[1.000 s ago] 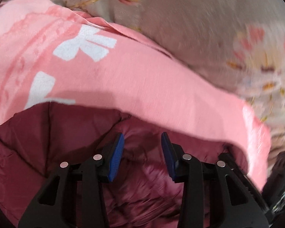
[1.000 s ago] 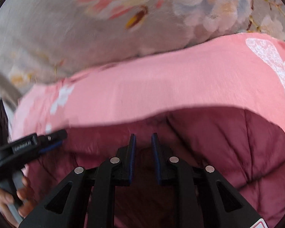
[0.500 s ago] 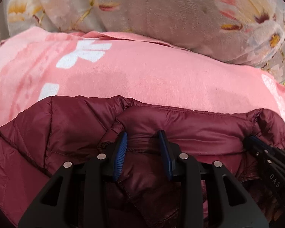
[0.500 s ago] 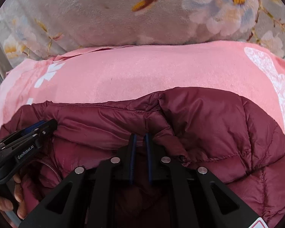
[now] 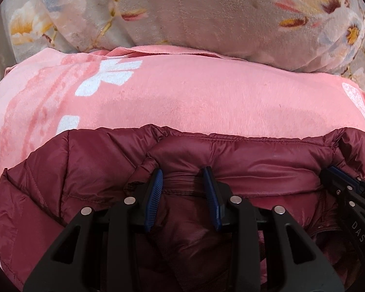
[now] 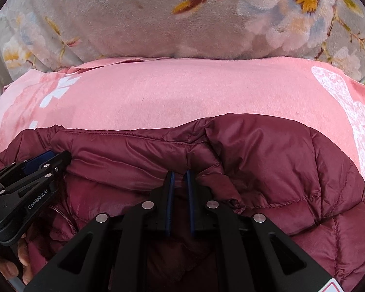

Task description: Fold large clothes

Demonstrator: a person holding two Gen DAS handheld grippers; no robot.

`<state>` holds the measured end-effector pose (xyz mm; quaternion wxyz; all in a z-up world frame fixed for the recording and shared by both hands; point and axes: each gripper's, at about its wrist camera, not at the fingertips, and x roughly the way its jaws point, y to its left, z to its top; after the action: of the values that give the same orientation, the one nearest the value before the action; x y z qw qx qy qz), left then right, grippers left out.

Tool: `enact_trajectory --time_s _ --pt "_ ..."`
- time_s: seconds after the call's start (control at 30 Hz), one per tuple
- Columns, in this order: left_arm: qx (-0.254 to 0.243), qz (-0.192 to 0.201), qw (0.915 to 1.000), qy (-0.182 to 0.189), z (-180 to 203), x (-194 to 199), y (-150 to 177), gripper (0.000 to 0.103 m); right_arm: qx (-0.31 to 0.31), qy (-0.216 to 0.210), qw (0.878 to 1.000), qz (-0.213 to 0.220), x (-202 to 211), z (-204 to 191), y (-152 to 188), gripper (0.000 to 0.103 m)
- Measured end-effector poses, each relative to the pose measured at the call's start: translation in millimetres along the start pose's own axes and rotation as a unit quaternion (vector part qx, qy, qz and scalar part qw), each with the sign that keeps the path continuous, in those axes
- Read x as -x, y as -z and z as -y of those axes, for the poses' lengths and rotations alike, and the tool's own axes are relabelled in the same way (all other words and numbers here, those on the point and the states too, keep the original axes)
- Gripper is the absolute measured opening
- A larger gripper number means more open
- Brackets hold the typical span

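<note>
**K:** Surface check: pink blanket [image 5: 206, 92] spread flat, white flower prints on it, one grey floral cushion [image 5: 206, 12] butted against its far edge. Counts?

**M:** One garment: maroon puffer jacket [image 6: 267, 150], lying on the pink blanket at the near side, collar edge facing the cushion. Two grippers, both down at the collar. One person's hand [image 6: 17, 260] visible, low left in the right wrist view, under the left tool's body.

**K:** Tool states?

**M:** Left gripper [image 5: 183, 177]: jaws partway apart with a bunch of collar fabric between them; they've just been closing in a bit and the pads press on that thick fold. Right gripper [image 6: 179, 177]: jaws just closed down too, now nearly together, thin collar fold pinched between the blue pads.

**K:** Spacing between the two?

**M:** Side by side along the same collar seam. Each tool's tip shows at the edge of the other's view: right one at far right of the left wrist view, left one at far left of the right wrist view.

**K:** Edges, free room?

**M:** Jacket's top hem runs roughly parallel to the cushion line, with a bare band of pink blanket between them. Shoulders bulge out either side. Blanket also bare left and right of the jacket. Near side hidden behind the gripper bodies, can't tell.
</note>
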<state>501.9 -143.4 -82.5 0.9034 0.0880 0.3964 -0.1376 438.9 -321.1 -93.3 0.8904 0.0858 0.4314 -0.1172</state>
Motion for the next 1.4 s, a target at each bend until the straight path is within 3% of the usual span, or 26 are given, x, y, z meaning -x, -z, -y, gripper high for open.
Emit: enact_trajectory --time_s 0.27,0.47,0.57,0.67,0.7,0.8,0.9,1.07,1.27,1.4 --pt "-0.012 0.0 0.9998 -0.015 5 0 1 0.034 0.011 0.013 1.0 0.0 -1 -4 0 0.006" --pt "-0.02 -0.001 0.9995 -0.023 8 1 0 0.034 -0.008 -0.013 1.0 0.0 0 5 0 0.006" --pt "-0.017 0.0 0.9998 -0.01 3 14 7 0.043 -0.039 -0.03 0.999 0.001 24 19 11 0.01" --pt "-0.027 -0.004 0.9994 -0.02 -5 54 33 0.079 -0.072 -0.051 0.996 0.001 77 39 42 0.028" --pt "-0.032 0.003 0.9991 -0.026 -10 71 45 0.083 -0.078 -0.058 0.995 -0.003 100 49 60 0.029" --pt "-0.032 -0.008 0.9993 -0.017 -33 117 83 0.087 -0.081 -0.031 0.996 -0.011 162 78 117 0.04" --pt "0.012 -0.041 0.999 0.012 -74 161 129 0.092 -0.101 -0.005 0.995 -0.023 221 111 184 0.05" --pt "0.08 -0.058 0.995 0.01 -136 221 205 0.092 -0.154 -0.001 0.987 -0.041 287 147 281 0.055" --pt "0.137 -0.08 0.9874 0.001 -183 262 275 0.092 -0.185 -0.03 0.981 -0.048 313 148 337 0.056" --pt "0.214 -0.099 0.9704 0.053 -213 265 310 0.092 -0.205 -0.047 0.977 -0.044 316 146 352 0.059"
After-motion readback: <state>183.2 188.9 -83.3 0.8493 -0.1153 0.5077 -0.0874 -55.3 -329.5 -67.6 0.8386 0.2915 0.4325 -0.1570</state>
